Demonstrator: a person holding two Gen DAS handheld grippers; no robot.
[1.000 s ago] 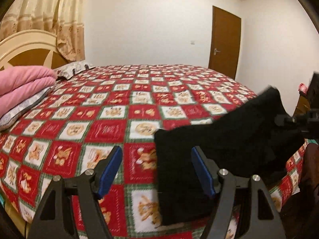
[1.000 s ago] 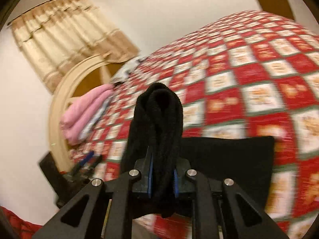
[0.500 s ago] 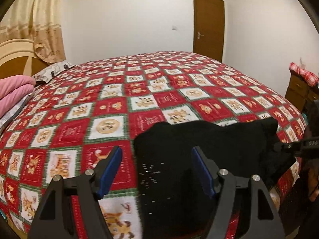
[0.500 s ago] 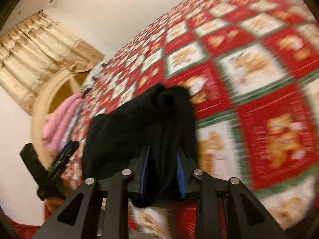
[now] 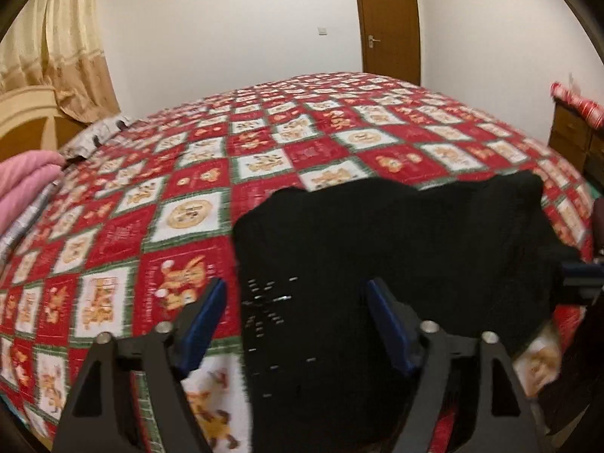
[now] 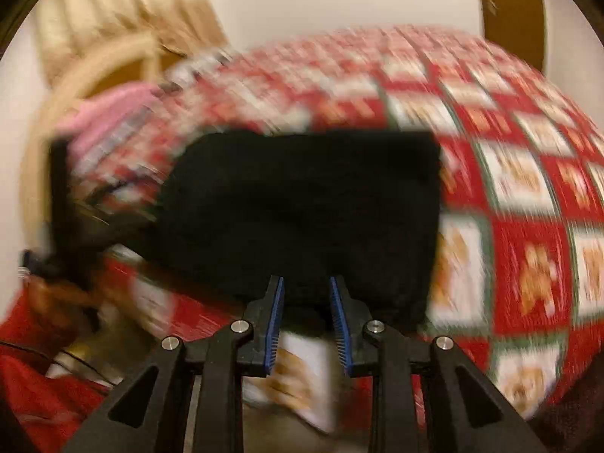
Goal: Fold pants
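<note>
The black pants (image 5: 377,249) lie folded into a flat block on the bed's near edge, with small shiny studs on the near left part. My left gripper (image 5: 296,294) is open and empty, its blue pads just above the pants' near part. In the blurred right wrist view the pants (image 6: 302,207) lie flat as a dark rectangle. My right gripper (image 6: 305,290) stands at their near edge with its jaws a little apart and no cloth between them. The right gripper also shows at the pants' right edge in the left wrist view (image 5: 581,275).
The bed has a red, white and green patchwork quilt (image 5: 196,188). A folded pink blanket (image 5: 22,185) and pillow lie by the headboard at left. A wooden dresser (image 5: 577,139) stands at right, a brown door (image 5: 389,22) at the back.
My right gripper carried the pants' end over and down onto the rest, then opened and let go. The pants now lie folded flat. My left gripper stayed open and shifted toward the pants.
</note>
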